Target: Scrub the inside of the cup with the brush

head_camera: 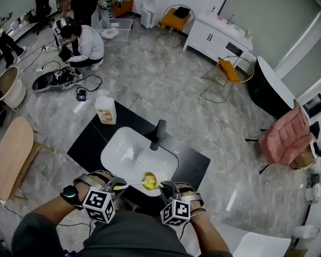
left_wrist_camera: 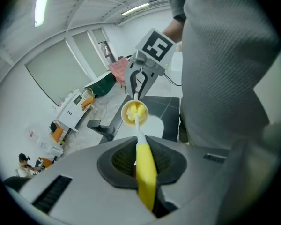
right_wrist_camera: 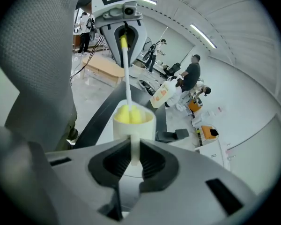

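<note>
A pale cup (head_camera: 149, 182) hangs over the near rim of the white sink basin (head_camera: 123, 149). My right gripper (head_camera: 163, 189) is shut on the cup's handle (right_wrist_camera: 135, 149), and the cup (right_wrist_camera: 133, 125) stands upright just past its jaws. My left gripper (head_camera: 117, 186) is shut on the brush's yellow handle (left_wrist_camera: 145, 177). The thin white stem runs to the cup, and the yellow sponge head (right_wrist_camera: 129, 115) sits inside the cup's mouth (left_wrist_camera: 134, 112). The two grippers face each other across the cup, the right gripper (left_wrist_camera: 139, 81) showing in the left gripper view.
A black faucet (head_camera: 159, 134) stands behind the basin on a black counter (head_camera: 88, 143), with a soap bottle (head_camera: 105, 110) at its far left corner. A wooden chair (head_camera: 10, 149) stands to the left, a pink-draped chair (head_camera: 286, 135) to the right, people work farther back.
</note>
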